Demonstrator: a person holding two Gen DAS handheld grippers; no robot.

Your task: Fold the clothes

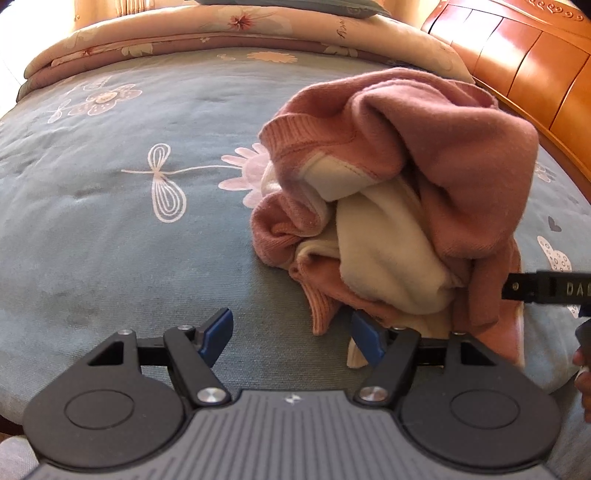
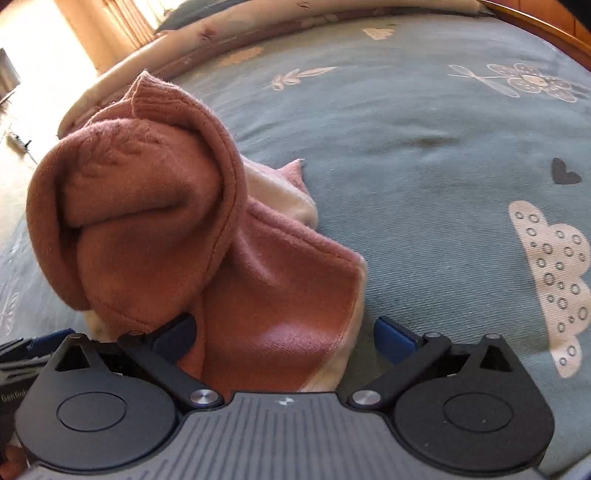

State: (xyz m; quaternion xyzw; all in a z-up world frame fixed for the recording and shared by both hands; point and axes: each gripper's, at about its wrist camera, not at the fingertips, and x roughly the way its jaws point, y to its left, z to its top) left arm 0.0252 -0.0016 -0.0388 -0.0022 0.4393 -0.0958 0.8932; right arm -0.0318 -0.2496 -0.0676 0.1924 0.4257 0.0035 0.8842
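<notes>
A crumpled pink sweatshirt (image 1: 424,177) with a cream lining lies in a heap on the blue-grey bedspread (image 1: 129,240). My left gripper (image 1: 291,338) is open just in front of the heap; its right fingertip (image 1: 365,339) touches the cloth's lower hem. In the right wrist view the same sweatshirt (image 2: 147,206) bulges up at the left. My right gripper (image 2: 284,336) is open wide, with a flap of pink fabric lying between its fingers. From the left wrist view, the right gripper's black body (image 1: 546,290) pokes in from the right edge, behind the heap.
A folded floral quilt (image 1: 236,33) lies across the far end of the bed. A wooden headboard (image 1: 524,62) runs along the right. Part of a hand (image 1: 583,369) shows at the right edge. Bare bedspread (image 2: 443,166) stretches to the right of the heap.
</notes>
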